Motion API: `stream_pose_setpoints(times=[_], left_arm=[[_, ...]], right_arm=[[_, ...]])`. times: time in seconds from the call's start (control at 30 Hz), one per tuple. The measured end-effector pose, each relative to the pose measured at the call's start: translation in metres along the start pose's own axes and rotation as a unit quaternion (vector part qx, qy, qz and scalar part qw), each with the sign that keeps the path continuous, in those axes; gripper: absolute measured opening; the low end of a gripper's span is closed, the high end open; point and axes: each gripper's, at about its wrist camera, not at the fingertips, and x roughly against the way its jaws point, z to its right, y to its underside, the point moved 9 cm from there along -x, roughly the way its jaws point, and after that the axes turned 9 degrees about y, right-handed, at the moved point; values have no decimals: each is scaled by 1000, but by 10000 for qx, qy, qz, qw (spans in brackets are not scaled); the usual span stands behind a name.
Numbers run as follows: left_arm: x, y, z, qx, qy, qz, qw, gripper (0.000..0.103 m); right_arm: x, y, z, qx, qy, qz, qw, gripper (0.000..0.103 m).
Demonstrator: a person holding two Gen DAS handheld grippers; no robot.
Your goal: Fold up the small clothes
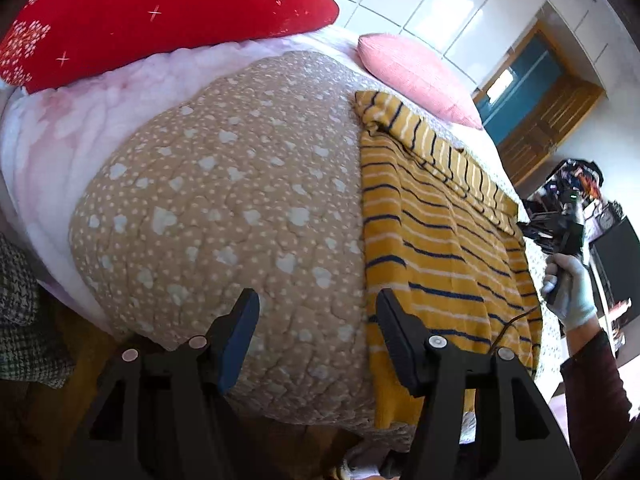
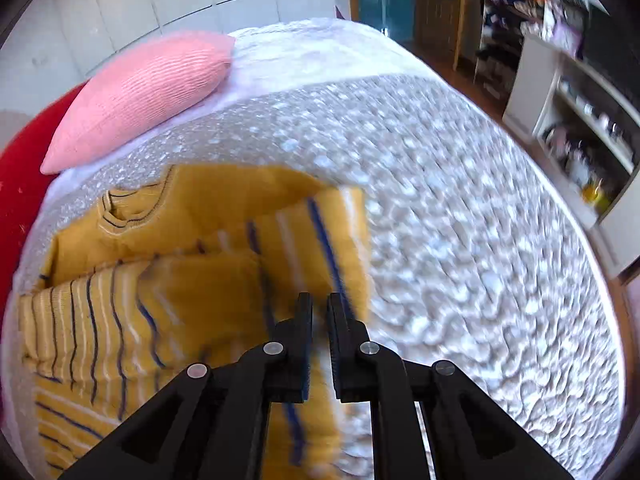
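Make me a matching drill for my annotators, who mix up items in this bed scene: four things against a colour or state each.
Things:
1. left gripper
2. right gripper
3. small pillow
4. shirt

Descriptions:
a. pink
b. fingers nearly together
c. yellow with navy and white stripes
d. fingers spread wide

Pairs: 1-d, 2-b, 3-a, 4-c

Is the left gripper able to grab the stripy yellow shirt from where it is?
Probably yes. The left gripper is open, the yellow striped shirt lies flat on the quilt beside its right finger, and nothing lies between them.
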Motion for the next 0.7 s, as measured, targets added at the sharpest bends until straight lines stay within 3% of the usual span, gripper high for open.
stream_pose_setpoints(times=[0.1,0.23,0.33,0.37,0.47,0.5,0.53,0.6,0.67,0.7], left_arm=[[-10,3,4,-18,-53,-135,9999,60],[-25,8,12,-73,-29,-358,9993,60],[-35,10,22,-220,-29,-451,9987,61],[-38,9,26,-297,-59,-449,9985,62],[-47,8,36,-439,-66,-470,9979,67],[-50,8,38,-482,-79,-480,9977,68],[-54,9,41,-527,-114,-488,9974,71],[-58,11,46,-606,-179,-465,9969,75],[-62,15,54,-743,-159,-498,9959,75],[-63,19,59,-806,-71,-544,9952,67]], right_arm=[[26,14,5,-16,-694,97,9975,36],[69,45,24,-417,-2140,4,9759,41],[91,69,53,-844,-2848,-192,9547,42],[96,75,67,-818,-2788,-149,9568,42],[111,97,108,-93,-1521,298,9879,46],[115,107,118,204,-1177,386,9921,52],[117,115,122,329,-1101,370,9927,55],[120,142,124,391,-1325,144,9903,55],[119,168,119,232,-1864,-124,9821,55],[118,184,108,114,-2237,-287,9742,55]])
